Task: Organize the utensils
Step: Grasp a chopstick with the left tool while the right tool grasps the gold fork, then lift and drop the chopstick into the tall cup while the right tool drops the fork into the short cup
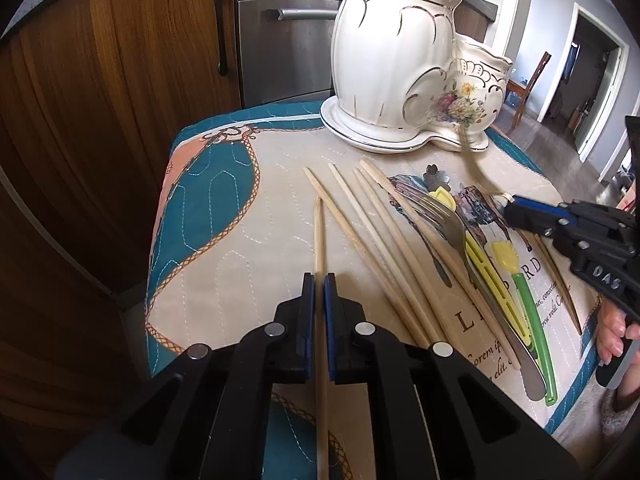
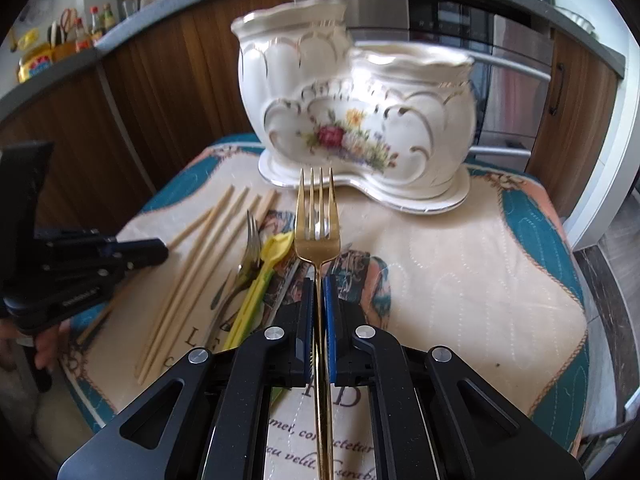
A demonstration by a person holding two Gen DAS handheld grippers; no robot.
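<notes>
**Both grippers loaded, holder dead ahead — mind the long handles**

You've got a gold fork pinched by its thin handle in your right gripper, jaws nearly closed, tines pointing straight at the white ceramic holder. That grip sits far down the handle, so the heavy head can swing or slide between the pads as you tilt it toward a compartment. Come in too low and the tines knock the holder's rim; it's ceramic on a saucer base, sitting on a soft quilted mat, so a firm knock could rock or chip it.

Your left gripper is clamped just as narrowly on a single wooden chopstick, which runs out well past the fingertips. A smooth, thin stick like that can pivot in the pads, and its far end could sweep into the other chopsticks lying loose on the mat beside the silver fork and the yellow-green plastic pieces.

The two grippers are working near each other here, so watch that they don't cross over the pile, and drop one item at a time
</notes>
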